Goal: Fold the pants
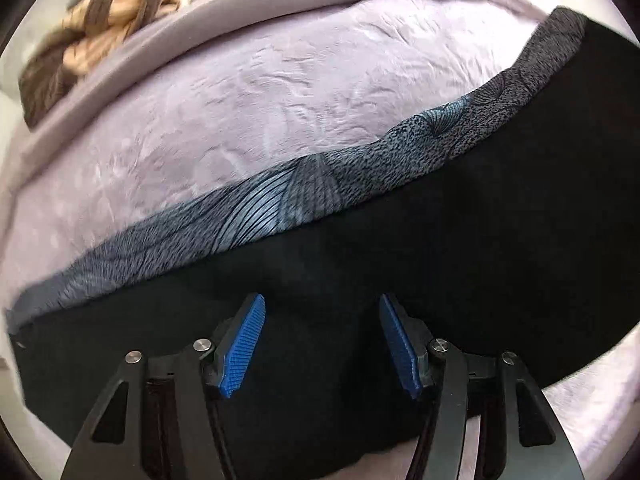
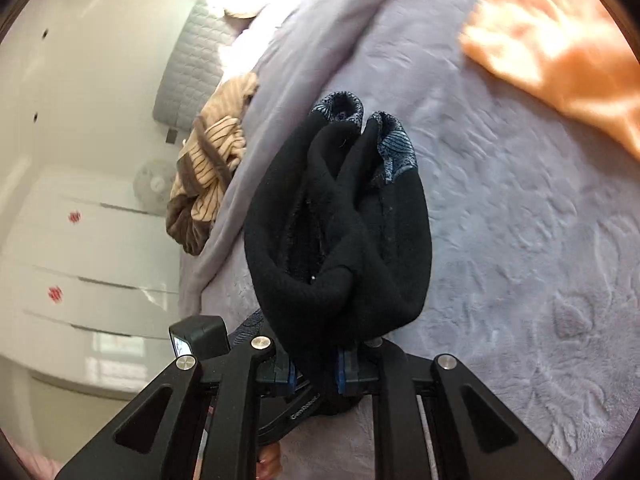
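Observation:
Black pants (image 1: 480,240) with a grey-blue patterned band (image 1: 280,204) along one edge lie spread on the lilac bed cover. My left gripper (image 1: 320,300) points down at the black cloth. Its blue pads (image 1: 244,344) stand apart, and the fabric lies under and between them without being pinched. In the right wrist view, my right gripper (image 2: 317,374) is shut on a bunched end of the pants (image 2: 340,240). That end hangs in thick folds above the bed, with the patterned band (image 2: 396,156) showing at the far end.
The lilac embossed blanket (image 2: 520,240) covers the bed. A brown striped garment (image 2: 212,160) lies at its left edge, also visible as the striped garment (image 1: 100,32). An orange cloth (image 2: 560,48) lies at the far right. White drawers (image 2: 80,260) and a small fan (image 2: 154,184) stand beside the bed.

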`<action>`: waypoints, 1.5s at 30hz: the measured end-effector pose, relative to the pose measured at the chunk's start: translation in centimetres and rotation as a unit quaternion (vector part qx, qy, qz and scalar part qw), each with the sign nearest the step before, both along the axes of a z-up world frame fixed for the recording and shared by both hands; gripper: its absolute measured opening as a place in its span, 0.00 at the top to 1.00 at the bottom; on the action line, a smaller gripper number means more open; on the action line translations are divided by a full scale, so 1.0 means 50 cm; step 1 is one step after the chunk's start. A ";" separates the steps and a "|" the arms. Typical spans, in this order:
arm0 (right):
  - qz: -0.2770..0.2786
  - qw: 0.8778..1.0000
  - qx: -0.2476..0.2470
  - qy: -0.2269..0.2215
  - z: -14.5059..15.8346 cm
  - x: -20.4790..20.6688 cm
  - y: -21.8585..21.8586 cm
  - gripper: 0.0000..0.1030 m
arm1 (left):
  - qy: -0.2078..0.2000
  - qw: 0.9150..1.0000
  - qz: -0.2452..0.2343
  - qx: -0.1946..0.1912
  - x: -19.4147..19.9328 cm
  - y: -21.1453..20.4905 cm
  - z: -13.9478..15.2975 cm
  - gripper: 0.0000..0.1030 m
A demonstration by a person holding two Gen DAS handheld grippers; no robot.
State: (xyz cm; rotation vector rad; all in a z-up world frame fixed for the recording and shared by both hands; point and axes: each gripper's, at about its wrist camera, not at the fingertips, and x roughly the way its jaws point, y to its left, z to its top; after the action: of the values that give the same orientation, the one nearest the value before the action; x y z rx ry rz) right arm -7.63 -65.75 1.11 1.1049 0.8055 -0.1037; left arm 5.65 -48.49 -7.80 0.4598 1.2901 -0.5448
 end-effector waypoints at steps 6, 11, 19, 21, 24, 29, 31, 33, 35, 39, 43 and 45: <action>0.060 0.992 -0.109 0.014 0.103 0.055 0.090 0.86 | -0.020 0.998 0.042 -0.031 0.051 0.164 0.076 0.28; 0.146 0.969 -0.198 0.028 0.149 0.133 0.256 0.86 | -0.027 0.995 0.089 -0.026 0.084 0.322 0.095 0.24; 0.308 0.902 -0.284 0.109 0.003 0.274 0.589 0.81 | -0.005 0.981 0.192 0.018 0.145 0.616 0.061 0.24; 0.337 0.870 -0.326 0.148 -0.048 0.288 0.661 0.75 | -0.005 0.979 0.201 0.022 0.155 0.664 0.061 0.24; 0.367 0.803 -0.434 0.180 -0.066 0.293 0.753 0.60 | -0.010 0.979 0.202 0.010 0.168 0.708 0.072 0.24; 0.424 0.769 -0.462 0.127 0.007 0.262 0.806 0.48 | 0.007 0.983 0.182 -0.033 0.179 0.685 0.111 0.24; 0.413 0.808 -0.403 0.118 0.035 0.239 0.764 0.46 | 0.027 0.984 0.164 -0.065 0.175 0.650 0.131 0.24; 0.353 0.880 -0.291 0.129 0.035 0.228 0.676 0.43 | 0.050 0.984 0.142 -0.096 0.156 0.593 0.148 0.24; 0.246 0.952 -0.119 0.138 0.001 0.189 0.549 0.42 | 0.083 0.982 0.120 -0.117 0.158 0.560 0.140 0.24; 0.085 0.986 0.090 0.111 -0.079 0.135 0.401 0.42 | 0.119 0.977 0.108 -0.137 0.160 0.503 0.113 0.24; 0.033 0.981 0.153 0.114 -0.135 0.106 0.368 0.42 | 0.146 0.977 0.092 -0.126 0.143 0.465 0.091 0.44; -0.001 0.975 0.194 0.110 -0.164 0.094 0.361 0.43 | 0.136 0.983 0.081 -0.090 0.147 0.452 0.066 0.52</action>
State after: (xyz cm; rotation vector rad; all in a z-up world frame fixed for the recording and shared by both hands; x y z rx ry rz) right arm -2.93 -47.72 -7.11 1.4813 1.0533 -0.0715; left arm 12.99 -25.87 -4.51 0.1295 1.5091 -0.5953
